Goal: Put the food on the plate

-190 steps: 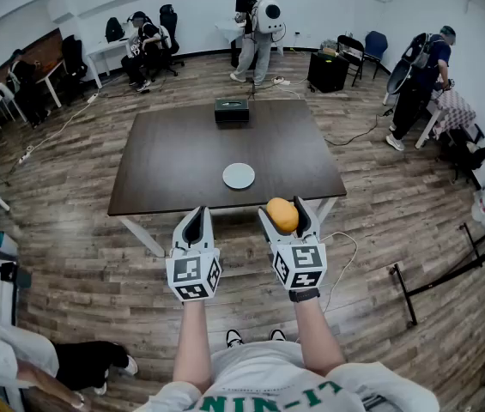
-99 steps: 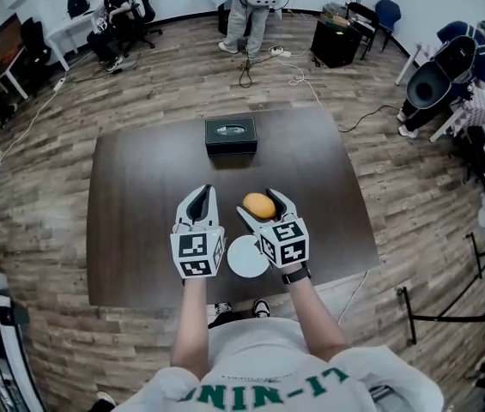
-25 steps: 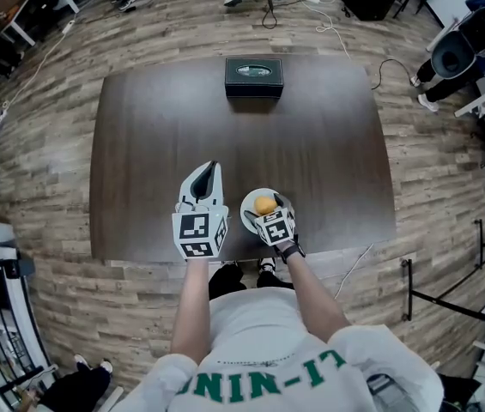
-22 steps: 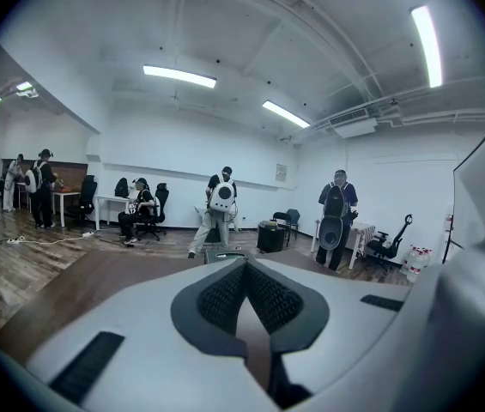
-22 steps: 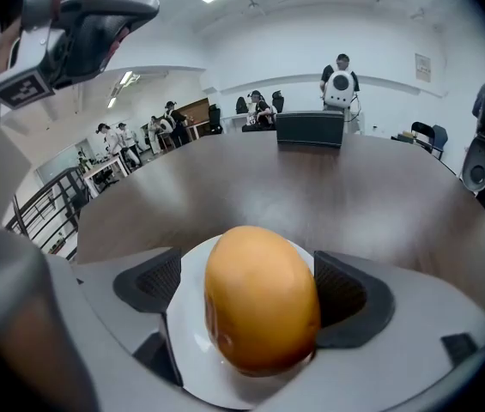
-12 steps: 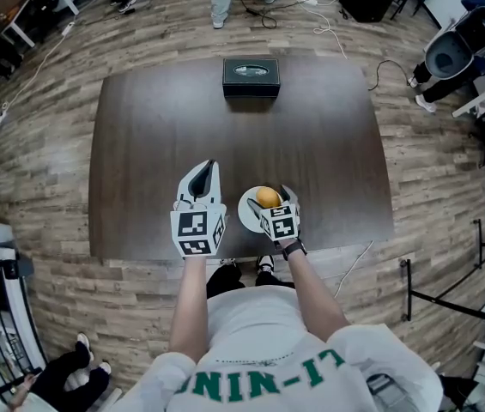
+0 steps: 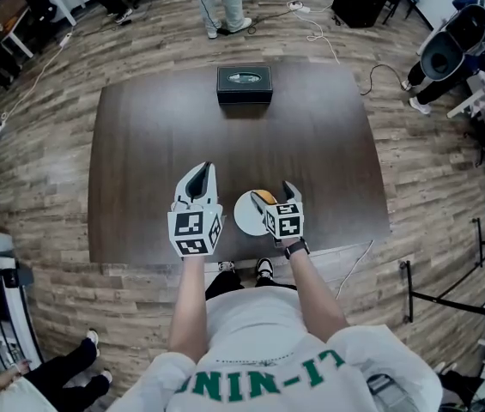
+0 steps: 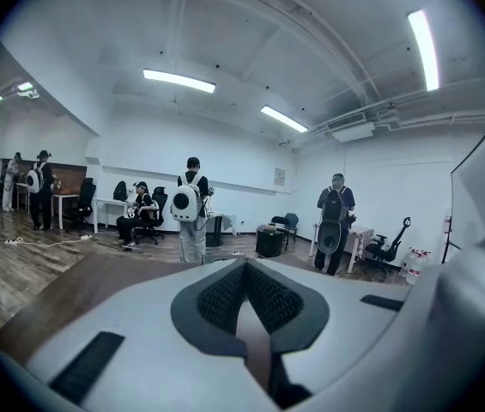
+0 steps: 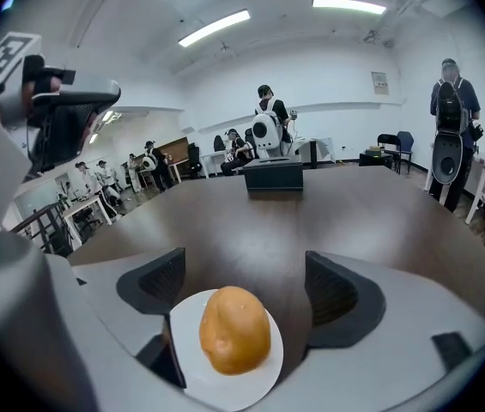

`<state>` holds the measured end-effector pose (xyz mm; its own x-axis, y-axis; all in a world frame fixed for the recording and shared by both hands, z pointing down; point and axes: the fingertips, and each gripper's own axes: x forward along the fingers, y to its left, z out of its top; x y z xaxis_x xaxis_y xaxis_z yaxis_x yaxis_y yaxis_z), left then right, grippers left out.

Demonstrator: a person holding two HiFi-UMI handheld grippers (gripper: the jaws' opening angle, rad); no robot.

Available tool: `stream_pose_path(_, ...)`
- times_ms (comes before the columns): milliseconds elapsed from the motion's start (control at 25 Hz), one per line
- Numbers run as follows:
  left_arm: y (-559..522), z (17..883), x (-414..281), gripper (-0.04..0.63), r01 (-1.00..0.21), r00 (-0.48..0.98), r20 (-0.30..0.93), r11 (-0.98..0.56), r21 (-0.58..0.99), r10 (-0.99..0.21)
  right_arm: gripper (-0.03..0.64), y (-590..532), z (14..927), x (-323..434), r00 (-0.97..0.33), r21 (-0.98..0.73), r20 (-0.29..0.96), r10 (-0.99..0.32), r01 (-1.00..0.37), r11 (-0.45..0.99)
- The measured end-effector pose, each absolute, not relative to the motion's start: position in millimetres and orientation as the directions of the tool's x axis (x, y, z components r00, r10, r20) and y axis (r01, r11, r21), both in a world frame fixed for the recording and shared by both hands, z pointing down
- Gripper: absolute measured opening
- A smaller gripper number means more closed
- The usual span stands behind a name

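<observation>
An orange-yellow piece of food (image 9: 234,329) lies on the small white plate (image 9: 251,390) near the front edge of the dark table (image 7: 156,144). My right gripper (image 9: 246,286) stands open around it, one jaw on each side and neither pad touching; the jaws are closing slightly. In the head view the right gripper (image 7: 275,192) covers most of the food (image 7: 263,196) and the plate's (image 7: 244,217) right side. My left gripper (image 7: 201,172) hovers shut and empty just left of the plate, its pads (image 8: 225,294) pressed together.
A dark tissue box (image 7: 244,84) sits at the table's far edge, also ahead in the right gripper view (image 9: 272,176). People stand and sit around the room, chairs and cables lie on the wood floor. The table's front edge is right below my grippers.
The right gripper carried the food to the table, lowered it onto the plate and let go. Since half a second ago it has drawn back slightly; the left gripper has stayed beside the plate.
</observation>
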<state>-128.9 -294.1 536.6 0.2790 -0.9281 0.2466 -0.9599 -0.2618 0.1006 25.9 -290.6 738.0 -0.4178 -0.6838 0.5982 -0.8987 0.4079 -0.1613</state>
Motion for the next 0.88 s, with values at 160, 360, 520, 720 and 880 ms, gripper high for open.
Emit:
stream_pose_path(160, -295, 530, -129, 0.012, -0.962, 0.273, 0.235, -0.259, 0.087, -0.933, 0.4, -302, 708, 33, -0.412, -0.156, 0.546, -0.73, -0.906, 0.394)
stream_pose_path(360, -296, 522, -128, 0.012, -0.963, 0.268, 0.221, -0.257, 0.078, -0.938, 0.358, -312, 668, 37, -0.408, -0.121, 0.491, -0.77, -0.907, 0.404)
stream_pose_path(520, -295, 513, -127, 0.012, -0.964, 0.266, 0.205, -0.257, 0.07, -0.942, 0.317, -315, 627, 38, -0.401, -0.075, 0.44, -0.804, -0.908, 0.412)
stream_pose_path(720, -297, 505, -126, 0.012, -0.965, 0.263, 0.192, -0.257, 0.058, -0.945, 0.261, -321, 569, 37, -0.398, -0.027, 0.346, -0.85, -0.91, 0.415)
stream_pose_path(880, -296, 499, -124, 0.012, -0.964, 0.268, 0.182, -0.263, 0.048, -0.946, 0.22, -318, 529, 34, -0.407, -0.024, 0.273, -0.872, -0.909, 0.417)
